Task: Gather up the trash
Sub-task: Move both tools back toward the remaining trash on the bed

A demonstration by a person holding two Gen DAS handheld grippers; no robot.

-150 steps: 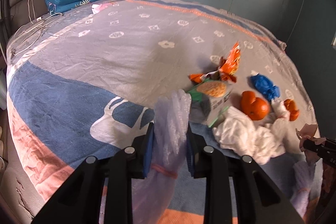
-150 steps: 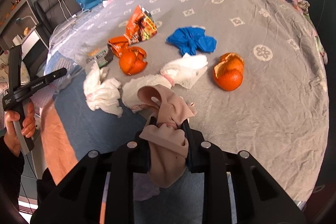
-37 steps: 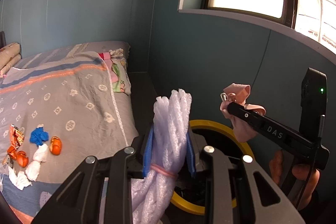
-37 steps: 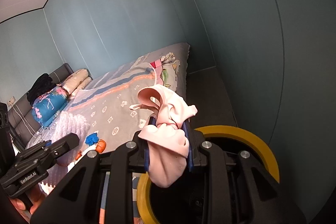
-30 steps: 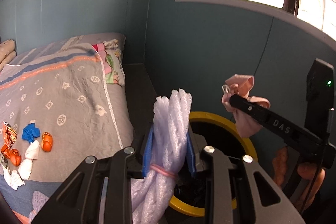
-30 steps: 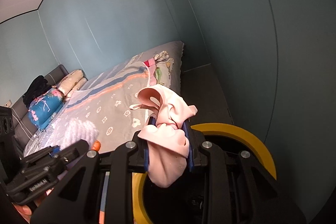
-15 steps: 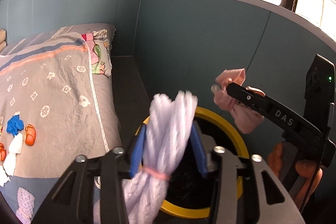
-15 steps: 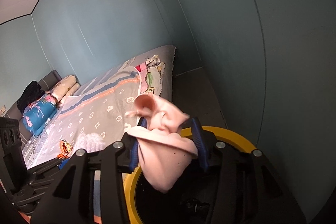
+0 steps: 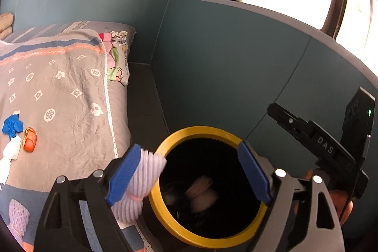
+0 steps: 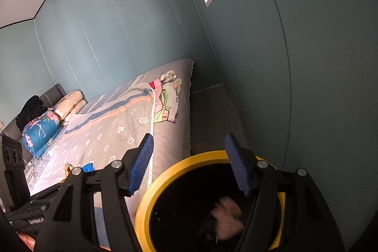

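Observation:
My left gripper hangs over the black bin with a yellow rim, and its jaws are opening wide. A lilac foam net bundle leans only on the left pad, over the rim. A pink cloth lies inside the bin. My right gripper is above the same bin; its jaws are opening with nothing between them. Below it the pink cloth is a blur inside the bin. The right gripper also shows at the right of the left wrist view.
The bed lies left of the bin, carrying a blue glove, an orange peel, white tissue and another lilac foam net. A teal wall stands close behind the bin.
Both pairs of jaws have spread. The pink cloth has left the right gripper and dropped into the bin. The foam bundle has slumped against the left pad.

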